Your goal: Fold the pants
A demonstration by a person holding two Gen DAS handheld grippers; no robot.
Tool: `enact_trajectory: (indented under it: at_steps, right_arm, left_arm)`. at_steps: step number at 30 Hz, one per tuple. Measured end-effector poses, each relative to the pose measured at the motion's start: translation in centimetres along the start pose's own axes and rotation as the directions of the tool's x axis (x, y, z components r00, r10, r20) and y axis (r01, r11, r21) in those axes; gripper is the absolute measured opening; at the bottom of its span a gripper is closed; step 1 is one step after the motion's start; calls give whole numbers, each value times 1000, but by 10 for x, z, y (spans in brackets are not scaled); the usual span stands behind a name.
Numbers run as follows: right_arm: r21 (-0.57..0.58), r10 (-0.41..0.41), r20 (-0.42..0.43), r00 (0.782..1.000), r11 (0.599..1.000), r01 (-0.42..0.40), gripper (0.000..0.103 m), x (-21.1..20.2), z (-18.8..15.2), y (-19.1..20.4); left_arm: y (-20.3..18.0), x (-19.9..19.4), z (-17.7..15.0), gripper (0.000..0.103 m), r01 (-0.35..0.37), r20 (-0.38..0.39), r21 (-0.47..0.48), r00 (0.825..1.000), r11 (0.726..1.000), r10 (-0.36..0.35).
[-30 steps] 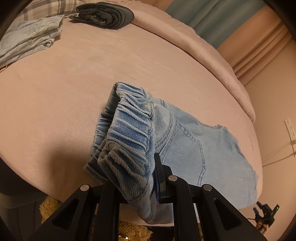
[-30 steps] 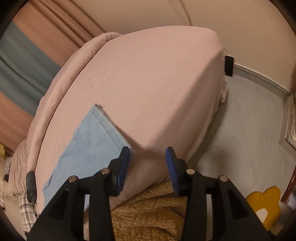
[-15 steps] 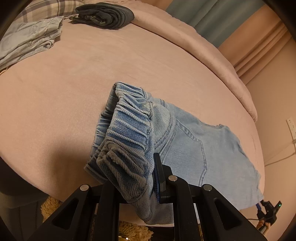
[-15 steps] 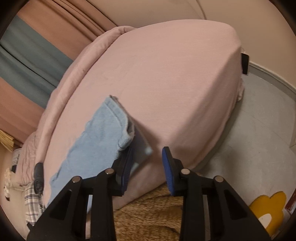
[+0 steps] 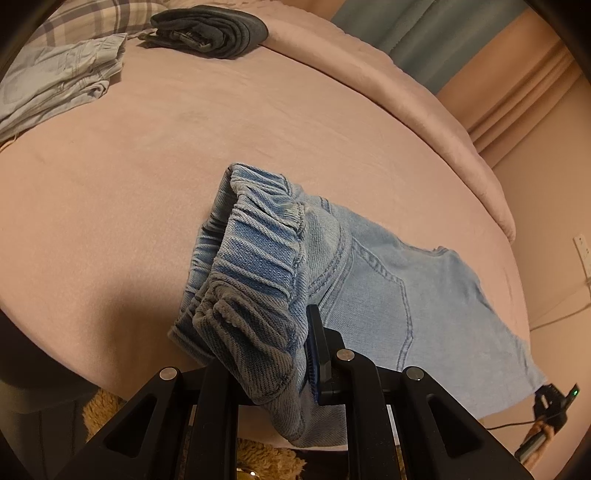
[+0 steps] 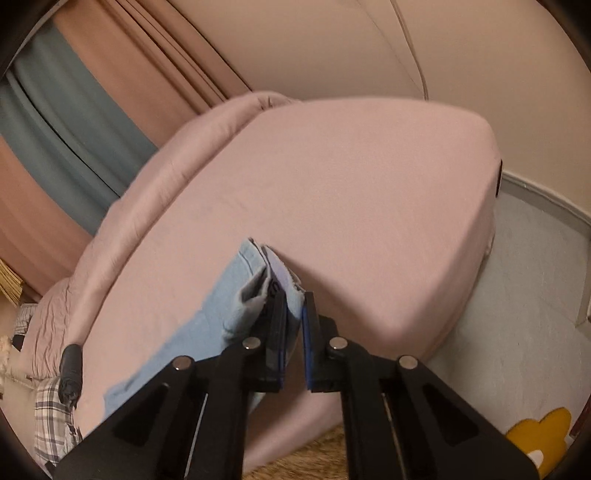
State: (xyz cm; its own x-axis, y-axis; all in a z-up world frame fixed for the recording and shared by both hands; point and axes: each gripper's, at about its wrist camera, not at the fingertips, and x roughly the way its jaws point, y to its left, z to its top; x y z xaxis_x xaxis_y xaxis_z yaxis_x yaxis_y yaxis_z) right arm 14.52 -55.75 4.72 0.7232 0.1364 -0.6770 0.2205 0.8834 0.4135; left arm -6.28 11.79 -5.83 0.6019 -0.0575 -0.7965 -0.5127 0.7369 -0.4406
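Observation:
Light blue denim pants [image 5: 388,295] lie across the near edge of a pink bed [image 5: 147,166]. My left gripper [image 5: 273,332] is shut on the bunched elastic waistband [image 5: 258,258], which is lifted and drapes over its left finger. The leg end of the pants [image 6: 221,295] reaches my right gripper [image 6: 294,306], whose jaws are closing tight on the folded hem, with cloth pinched between the blue pads. From the left wrist view, the right gripper [image 5: 554,402] shows at the pants' far corner, off the bed's edge.
A dark folded garment [image 5: 210,31] and a pale grey-blue garment [image 5: 55,85] lie at the far side of the bed, near a plaid pillow [image 5: 85,22]. A shaggy tan rug [image 5: 266,458] and a yellow flower mat [image 6: 539,432] lie on the floor below.
My right gripper moved to the hem, shut on it and lifted it a little off the bed. The left gripper and the waistband stayed still.

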Motion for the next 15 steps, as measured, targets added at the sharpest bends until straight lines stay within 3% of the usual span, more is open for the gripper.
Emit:
enact_trajectory:
  at_steps: [2, 5, 8, 12, 15]
  right_arm:
    - [-23, -51, -6, 999, 998, 51, 7, 8, -2, 1]
    - [-13, -132, -90, 987, 991, 132, 7, 37, -16, -18]
    - [48, -76, -98, 992, 996, 80, 6, 43, -22, -37]
    - [23, -100, -122, 988, 994, 103, 13, 35, -12, -29]
    - [-42, -149, -92, 985, 988, 146, 19, 19, -7, -17]
  left_arm:
    - [-1, 0, -1, 13, -1, 3, -1, 1000, 1000, 1]
    - [-1, 1, -2, 13, 5, 2, -5, 1000, 1000, -5]
    - [-1, 0, -3, 13, 4, -3, -2, 1000, 1000, -4]
    - [-3, -1, -3, 13, -3, 4, -1, 1000, 1000, 3]
    - [-6, -5, -5, 17, -6, 8, -4, 1000, 1000, 6]
